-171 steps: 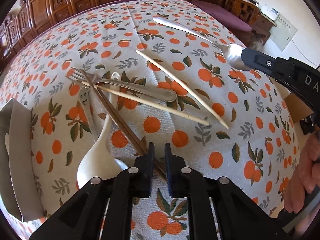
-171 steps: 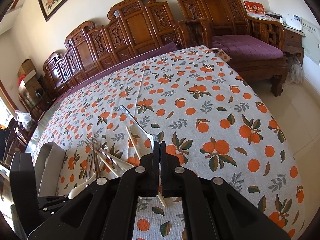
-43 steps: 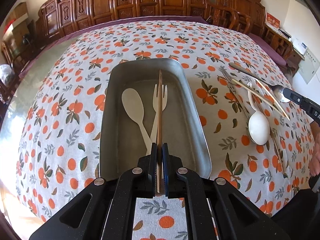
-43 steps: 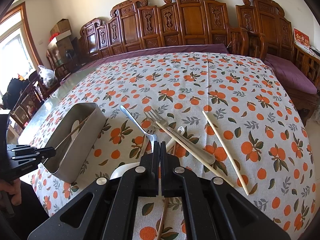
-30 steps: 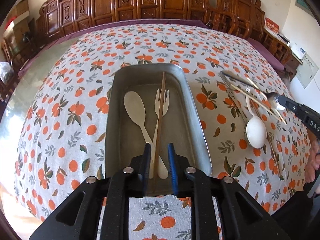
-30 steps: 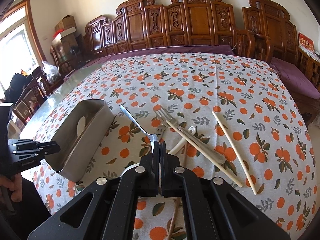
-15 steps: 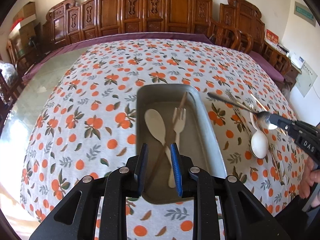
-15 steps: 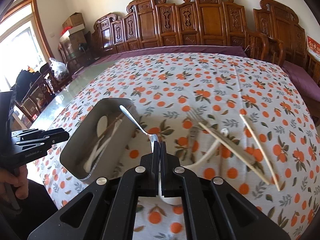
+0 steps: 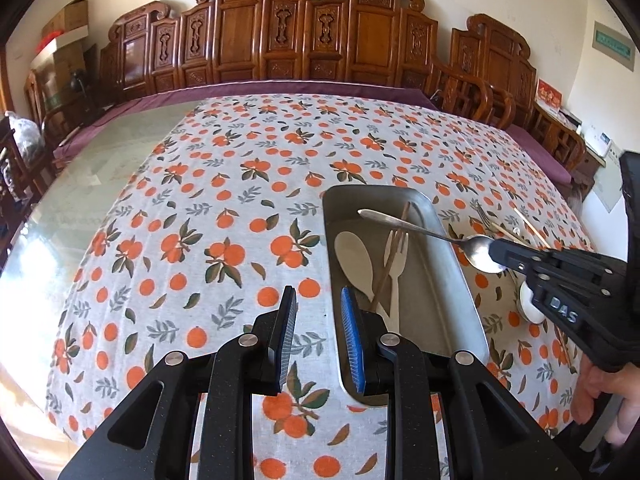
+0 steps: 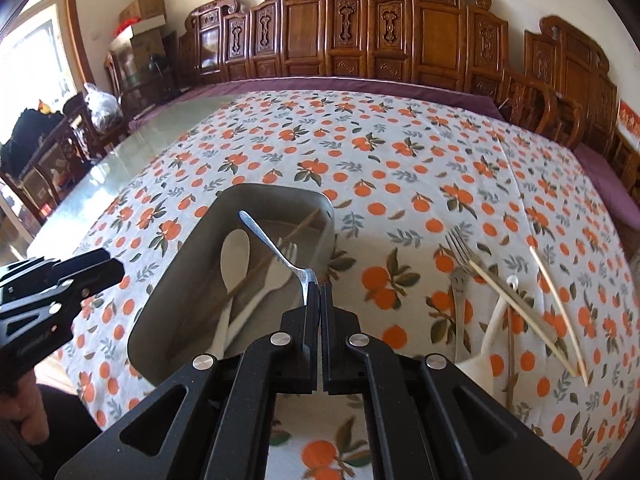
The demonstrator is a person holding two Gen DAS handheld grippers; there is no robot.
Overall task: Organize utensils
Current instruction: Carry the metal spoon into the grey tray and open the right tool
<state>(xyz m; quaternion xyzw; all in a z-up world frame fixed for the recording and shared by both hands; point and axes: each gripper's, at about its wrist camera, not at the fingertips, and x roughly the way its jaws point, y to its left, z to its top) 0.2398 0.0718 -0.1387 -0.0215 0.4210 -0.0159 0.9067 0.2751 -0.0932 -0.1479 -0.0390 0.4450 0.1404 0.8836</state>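
Orange-printed cloth covers the counter [image 9: 224, 216], carved wooden chairs [image 10: 360, 36] behind it. Nearest, the left tool [image 9: 318, 312] hangs with its jaws somewhat apart, nothing between them, above the cloth just at nine o'clock of the metal tray [image 9: 460, 292]. The right tool [image 10: 319, 300] is clamped on a steel spoon [image 10: 276, 246] by its bowl, handle slanting over the tray. Inside lie a pale spoon [image 10: 234, 252], pale fork [image 10: 276, 276] and brown chopstick [image 10: 260, 264]. Farther at three o'clock, a steel fork [image 10: 460, 256] and light chopsticks [image 10: 556, 300] lie on the cloth.

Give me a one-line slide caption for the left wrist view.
Right gripper carries a metal spoon over the steel tray; left gripper open.
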